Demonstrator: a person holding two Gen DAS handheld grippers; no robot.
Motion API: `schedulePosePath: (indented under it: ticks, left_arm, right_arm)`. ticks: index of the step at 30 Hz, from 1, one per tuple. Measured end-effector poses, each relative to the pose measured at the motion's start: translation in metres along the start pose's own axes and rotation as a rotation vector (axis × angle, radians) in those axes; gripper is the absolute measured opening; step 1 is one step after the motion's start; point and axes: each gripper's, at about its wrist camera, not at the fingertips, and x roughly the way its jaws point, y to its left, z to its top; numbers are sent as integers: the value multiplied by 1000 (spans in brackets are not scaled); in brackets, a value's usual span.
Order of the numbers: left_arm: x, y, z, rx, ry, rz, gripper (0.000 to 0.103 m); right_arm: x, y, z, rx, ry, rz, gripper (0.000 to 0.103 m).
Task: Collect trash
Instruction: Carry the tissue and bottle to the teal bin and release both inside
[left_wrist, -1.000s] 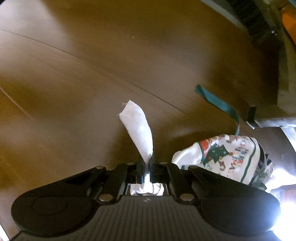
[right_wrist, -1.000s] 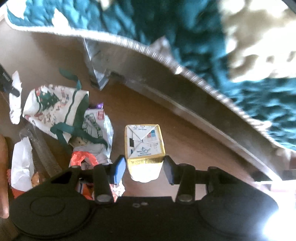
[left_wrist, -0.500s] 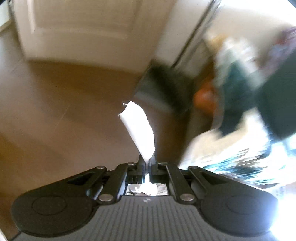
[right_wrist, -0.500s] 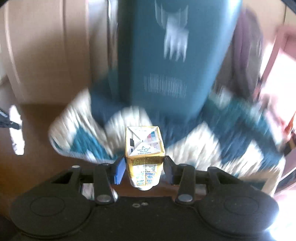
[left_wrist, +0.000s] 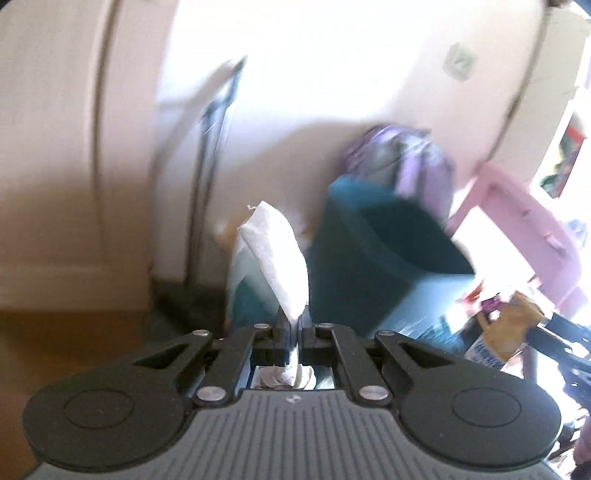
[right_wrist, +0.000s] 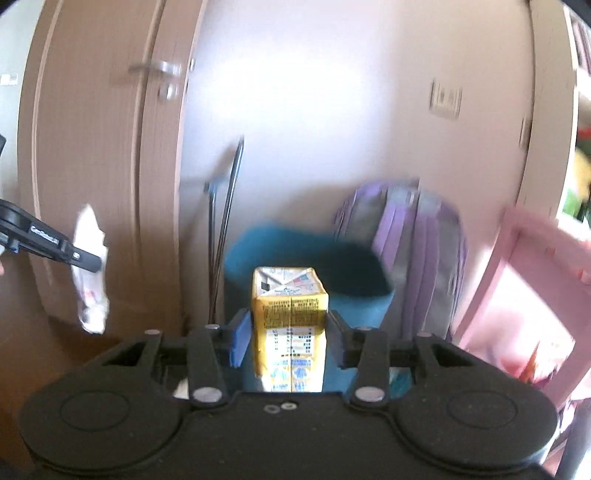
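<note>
- Our left gripper (left_wrist: 291, 319) has its fingers pressed together on a white tissue (left_wrist: 279, 254), which sticks up and forward from the tips.
- Our right gripper (right_wrist: 290, 326) is clamped on a yellow drink carton (right_wrist: 290, 317), a pad against each side, with the carton standing upright between them.
- Ahead of both hands stands a teal bin (right_wrist: 314, 269) with an open mouth; in the right wrist view the carton sits just in front of its rim.
- In the left wrist view the bin (left_wrist: 384, 258) lies to the right of the tissue, tilted and blurred.
- A purple backpack (right_wrist: 417, 251) leans against the wall behind the bin, beside a pink chair (right_wrist: 532, 273).
- A wooden door (right_wrist: 99, 155) stands at the left, and in the right wrist view the left gripper (right_wrist: 79, 254) shows in front of it with the tissue (right_wrist: 90, 269).
</note>
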Motion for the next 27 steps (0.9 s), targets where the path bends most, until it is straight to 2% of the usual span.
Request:
schedulePosePath:
  ticks: [2,3,4,6,9,11,12,14,16,18,20,21,25,27]
  left_arm:
    - [-3,-25,28,28,-29,-28,3]
    - [-1,-37,41,40,-37,-45,3]
    - [2,-48,53,46,-44,-63,3]
    - [15,-72,74,58,-51,-89,3]
    - [57,-118,77,103,-53,-102,4]
    - [91,-136,77,96,10,-113,4]
    - [110,-144,80,96,46,-116,4]
    - [152,-155,77,136,96,-68,4]
    - [180,-161,73,145,122,-63,4]
    - [203,-167,68,158,188,-71,4]
    - [222,-168,60,175,246,-19,4]
    - [230,-169,56,173,275,-16,4]
    - [238,-163,42,162,317,-8,5]
    - [236,-162,40,158,322,0,9]
  right_arm:
    - [1,-9,23,-3,-48,-15,40]
    - [4,-14,35,1,-75,-21,8]
    - [7,-19,46,14,-88,-52,0]
    - [20,-31,62,55,-104,-23,0]
    - [64,-37,71,27,-100,-53,0]
    - [95,-40,65,40,-57,-80,0]
    - [107,-43,60,48,-39,-63,0]
    - [122,-50,49,63,-12,-75,0]
    - [121,-59,37,100,-7,-38,0]
    - [122,-63,25,106,13,-24,0]
    - [119,-64,16,102,32,-25,0]
    - [116,-64,11,107,44,-22,0]
    - [109,-65,-1,123,69,-11,6]
    - [104,-66,-2,130,72,-5,7]
